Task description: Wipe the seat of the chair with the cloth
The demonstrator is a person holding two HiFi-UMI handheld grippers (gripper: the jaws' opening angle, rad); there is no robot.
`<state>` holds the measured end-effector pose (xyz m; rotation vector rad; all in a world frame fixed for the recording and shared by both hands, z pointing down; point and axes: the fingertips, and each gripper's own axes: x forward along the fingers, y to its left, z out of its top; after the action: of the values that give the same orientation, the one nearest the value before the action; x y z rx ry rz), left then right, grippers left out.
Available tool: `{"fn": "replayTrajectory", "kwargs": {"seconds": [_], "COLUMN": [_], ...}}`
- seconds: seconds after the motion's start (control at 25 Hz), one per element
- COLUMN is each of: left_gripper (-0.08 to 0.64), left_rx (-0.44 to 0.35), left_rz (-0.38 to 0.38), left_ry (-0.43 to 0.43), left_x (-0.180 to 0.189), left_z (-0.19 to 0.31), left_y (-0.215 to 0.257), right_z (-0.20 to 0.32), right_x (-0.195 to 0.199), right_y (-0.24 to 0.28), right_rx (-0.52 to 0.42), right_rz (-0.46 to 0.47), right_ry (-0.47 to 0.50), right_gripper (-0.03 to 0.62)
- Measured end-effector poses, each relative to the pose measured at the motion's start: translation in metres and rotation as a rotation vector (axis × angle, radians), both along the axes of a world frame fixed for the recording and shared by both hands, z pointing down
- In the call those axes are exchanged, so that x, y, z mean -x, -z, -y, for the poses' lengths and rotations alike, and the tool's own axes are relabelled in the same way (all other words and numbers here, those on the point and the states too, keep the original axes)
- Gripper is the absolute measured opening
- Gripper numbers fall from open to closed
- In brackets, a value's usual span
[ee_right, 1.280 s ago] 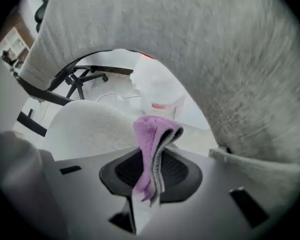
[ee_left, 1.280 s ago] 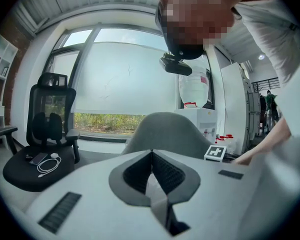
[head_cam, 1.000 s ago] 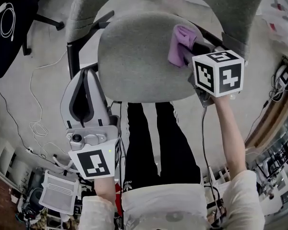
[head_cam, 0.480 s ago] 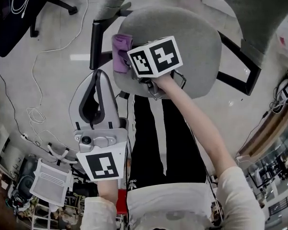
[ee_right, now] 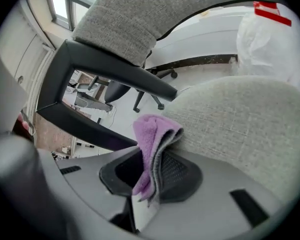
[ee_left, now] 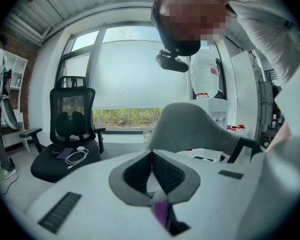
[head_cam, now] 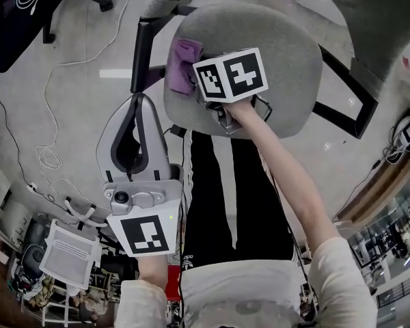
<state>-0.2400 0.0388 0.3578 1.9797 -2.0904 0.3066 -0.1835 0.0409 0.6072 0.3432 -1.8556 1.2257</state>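
The grey fabric chair seat (head_cam: 273, 53) fills the top of the head view. My right gripper (head_cam: 195, 80) is shut on a folded purple cloth (head_cam: 183, 65) and presses it on the seat's left edge. In the right gripper view the purple cloth (ee_right: 152, 144) sticks up from between the jaws against the grey chair seat (ee_right: 250, 119). My left gripper (head_cam: 140, 125) hangs off the seat to the lower left, jaws shut with nothing between them. In the left gripper view, that gripper (ee_left: 152, 181) points toward the grey backrest (ee_left: 190, 126).
A black armrest (head_cam: 142, 50) stands just left of the cloth, and another armrest (head_cam: 348, 94) is on the right. The person's dark-trousered legs (head_cam: 222, 197) are below the seat. A black office chair (ee_left: 67, 134) and white cables (head_cam: 44, 162) lie on the floor to the left.
My right gripper carried the cloth from the seat's right side across to its left edge, then slid slightly right. The left gripper stayed shut and barely moved.
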Motion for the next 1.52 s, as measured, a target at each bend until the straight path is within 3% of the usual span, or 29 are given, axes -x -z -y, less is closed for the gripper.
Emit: {"fn": "replayTrajectory", "kwargs": {"seconds": [0.2, 0.6, 0.88, 1.04, 1.2, 1.36, 1.52], "left_gripper": [0.014, 0.014, 0.014, 0.014, 0.014, 0.014, 0.014], "left_rx": [-0.015, -0.023, -0.044, -0.044, -0.047, -0.045, -0.039], "left_rz": [-0.004, -0.019, -0.020, -0.026, -0.024, -0.029, -0.024], "left_ry": [-0.052, -0.177, -0.237, -0.262, -0.295, -0.311, -0.309], "left_x": [-0.014, -0.057, -0.082, -0.097, -0.110, -0.119, -0.117], "left_z": [0.011, 0.034, 0.051, 0.053, 0.055, 0.055, 0.053], "left_y": [0.004, 0.010, 0.014, 0.015, 0.018, 0.017, 0.014], "right_z": [0.015, 0.038, 0.048, 0.045, 0.042, 0.044, 0.044], "right_x": [-0.058, -0.213, -0.306, -0.327, -0.341, -0.350, -0.354], "right_y": [-0.001, 0.001, 0.008, 0.007, 0.012, 0.016, 0.017], "right_rx": [-0.049, -0.109, -0.217, -0.216, -0.226, -0.277, -0.296], "right_rz": [-0.082, -0.284, -0.492, -0.528, -0.634, -0.745, -0.781], "right_ry": [-0.036, -0.211, -0.240, -0.311, -0.346, -0.330, -0.311], "right_gripper": [0.087, 0.087, 0.087, 0.087, 0.087, 0.087, 0.087]}}
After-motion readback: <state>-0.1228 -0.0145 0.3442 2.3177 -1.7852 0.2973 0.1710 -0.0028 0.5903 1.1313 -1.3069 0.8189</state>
